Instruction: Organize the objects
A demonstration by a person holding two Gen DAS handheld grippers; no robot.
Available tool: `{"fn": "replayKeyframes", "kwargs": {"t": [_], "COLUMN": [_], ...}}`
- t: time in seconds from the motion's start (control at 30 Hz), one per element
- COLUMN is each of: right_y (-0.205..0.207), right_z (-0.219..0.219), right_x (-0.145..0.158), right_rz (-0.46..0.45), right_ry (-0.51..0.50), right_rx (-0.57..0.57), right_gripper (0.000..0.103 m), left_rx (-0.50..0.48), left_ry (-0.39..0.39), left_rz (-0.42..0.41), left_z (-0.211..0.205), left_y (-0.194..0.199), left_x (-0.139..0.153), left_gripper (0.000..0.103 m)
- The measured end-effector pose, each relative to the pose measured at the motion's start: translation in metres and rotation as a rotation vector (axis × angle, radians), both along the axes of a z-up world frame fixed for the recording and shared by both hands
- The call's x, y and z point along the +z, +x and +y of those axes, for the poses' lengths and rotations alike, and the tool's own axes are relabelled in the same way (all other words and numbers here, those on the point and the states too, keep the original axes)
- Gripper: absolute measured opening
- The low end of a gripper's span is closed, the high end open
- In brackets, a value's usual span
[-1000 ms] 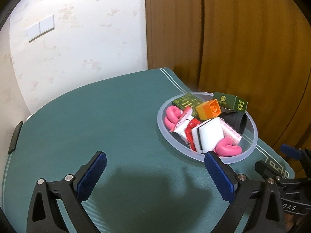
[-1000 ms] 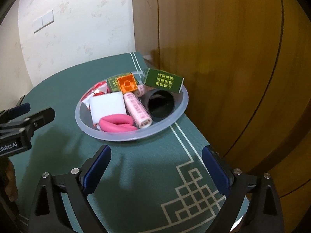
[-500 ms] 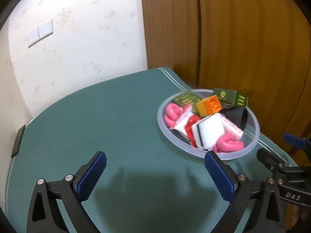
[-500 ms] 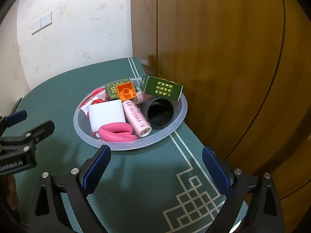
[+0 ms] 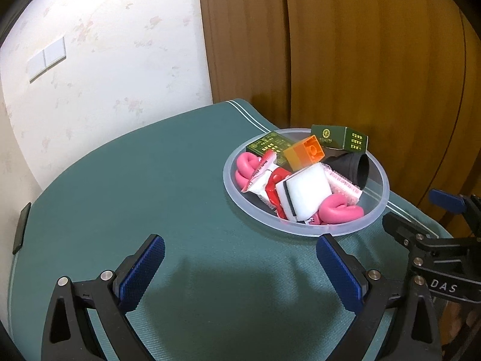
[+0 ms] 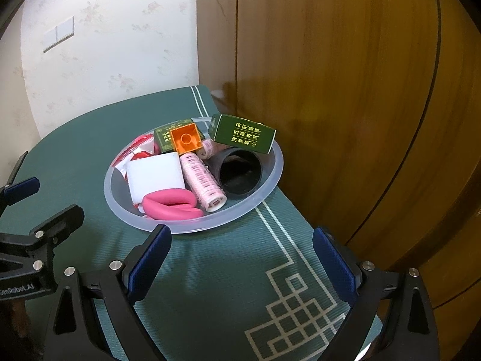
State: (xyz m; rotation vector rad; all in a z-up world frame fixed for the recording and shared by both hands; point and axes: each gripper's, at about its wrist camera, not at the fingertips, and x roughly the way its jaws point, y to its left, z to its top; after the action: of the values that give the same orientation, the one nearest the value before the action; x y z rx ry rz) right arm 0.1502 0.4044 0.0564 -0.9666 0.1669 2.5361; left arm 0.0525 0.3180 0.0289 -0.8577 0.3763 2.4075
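Observation:
A clear plastic bowl (image 5: pixel 381 207) (image 6: pixel 275 174) sits on the green mat, full of small items: an orange brick (image 5: pixel 304 153) (image 6: pixel 185 138), two green boxes (image 6: pixel 242 134), a white sponge (image 5: pixel 306 191) (image 6: pixel 154 177), pink curlers (image 6: pixel 203 182), a pink clip (image 6: pixel 171 204), a black tube (image 6: pixel 239 174) and red-white packets (image 5: pixel 264 174). My left gripper (image 5: pixel 240 270) is open and empty, over the mat just left of the bowl. My right gripper (image 6: pixel 242 264) is open and empty, just in front of the bowl.
The green mat (image 5: pixel 135 180) covers a table against a papered wall (image 5: pixel 105 60) and a wooden door (image 6: pixel 345 90). The table's right edge lies close beside the bowl. A dark strip (image 5: pixel 20 228) sits at the mat's left edge.
Both grippers have pulled back and risen a little; the bowl sits slightly farther off in both views. Nothing in the bowl has moved.

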Motion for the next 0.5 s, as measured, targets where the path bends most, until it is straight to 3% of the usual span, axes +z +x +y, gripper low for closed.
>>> {"fn": "replayKeyframes", "kwargs": {"t": [0.5], "right_y": [-0.0017], "right_z": [0.0043], "right_x": [-0.0102], "right_rz": [-0.027], "right_ry": [-0.003], "right_rx": [-0.016], "right_gripper": [0.096], "left_rx": [-0.02], "left_ry": [-0.034], "left_rz": [-0.021], "left_z": [0.006], "left_y": [0.0004], "left_x": [-0.0093], "left_gripper": [0.103]}}
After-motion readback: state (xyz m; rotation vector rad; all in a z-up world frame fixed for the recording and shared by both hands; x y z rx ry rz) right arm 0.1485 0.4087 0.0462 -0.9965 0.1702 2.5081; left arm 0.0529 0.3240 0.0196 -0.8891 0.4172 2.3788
